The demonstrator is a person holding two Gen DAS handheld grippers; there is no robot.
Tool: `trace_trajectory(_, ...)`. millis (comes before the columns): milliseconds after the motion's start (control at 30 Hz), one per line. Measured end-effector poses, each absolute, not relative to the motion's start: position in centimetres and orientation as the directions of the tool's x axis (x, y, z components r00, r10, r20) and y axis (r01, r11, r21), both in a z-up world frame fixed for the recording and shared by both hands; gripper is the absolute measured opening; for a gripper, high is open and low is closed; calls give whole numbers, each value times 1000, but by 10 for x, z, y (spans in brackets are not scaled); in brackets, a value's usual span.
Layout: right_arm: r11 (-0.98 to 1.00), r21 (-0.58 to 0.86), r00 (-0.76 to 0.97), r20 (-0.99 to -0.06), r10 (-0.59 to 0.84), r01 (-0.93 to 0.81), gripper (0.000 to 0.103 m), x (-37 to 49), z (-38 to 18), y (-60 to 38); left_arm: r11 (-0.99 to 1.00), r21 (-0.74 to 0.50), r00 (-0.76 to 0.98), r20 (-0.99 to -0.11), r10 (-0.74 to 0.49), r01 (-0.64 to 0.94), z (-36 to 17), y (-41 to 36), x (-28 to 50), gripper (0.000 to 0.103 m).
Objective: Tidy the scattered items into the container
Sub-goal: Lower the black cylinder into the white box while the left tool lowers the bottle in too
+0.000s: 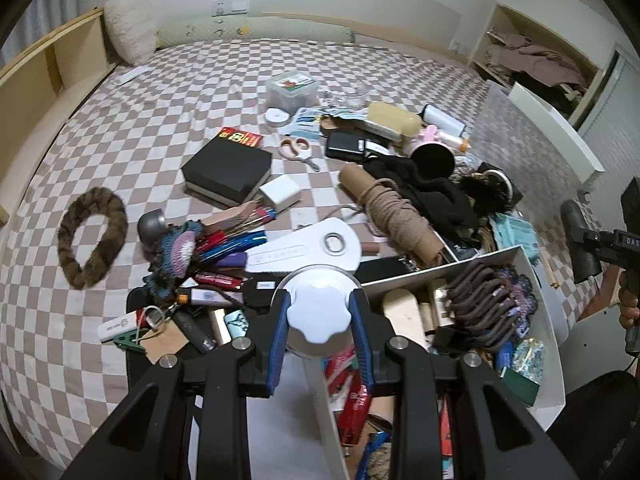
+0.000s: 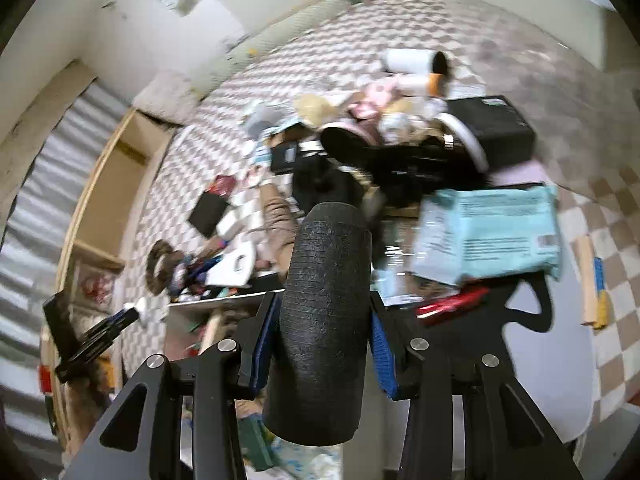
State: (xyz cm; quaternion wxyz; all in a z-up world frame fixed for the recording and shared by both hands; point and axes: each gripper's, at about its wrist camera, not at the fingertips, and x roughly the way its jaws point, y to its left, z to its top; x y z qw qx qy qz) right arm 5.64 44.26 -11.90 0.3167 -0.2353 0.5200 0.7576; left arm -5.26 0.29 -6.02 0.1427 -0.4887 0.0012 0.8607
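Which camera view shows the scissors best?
The left wrist view: the scissors lie sharp and uncovered on the checkered bed, beside the black box. In the right wrist view the pile is blurred, and I cannot pick them out.

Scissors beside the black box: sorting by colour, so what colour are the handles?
Pale peach-pink handles on the scissors, clearest in the left wrist view.

Scissors (image 1: 298, 150) lie behind box (image 1: 227, 174), on bed (image 1: 160, 92)

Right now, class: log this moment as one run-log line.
left claw: shut on white lid | right claw: shut on black roll | white container: part-filled
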Motion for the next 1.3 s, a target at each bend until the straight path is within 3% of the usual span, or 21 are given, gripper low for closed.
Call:
trace_trajectory(567, -370, 603, -681, -722, 123, -707, 42, 10, -118, 426, -933, -94, -406, -882, 240, -348, -81, 40, -43, 30)
trace_trajectory(700, -372, 627, -704, -700, 116, -684, 32, 12, -116, 425, -930, -82, -379, -897, 226, -359, -91, 46, -43, 30)
trace_trajectory(1300, -416, 579, -660, -748, 68, -701, 32, -3, -124, 416, -920, 4, -317, -939, 131, -391, -125, 63, -47, 30)
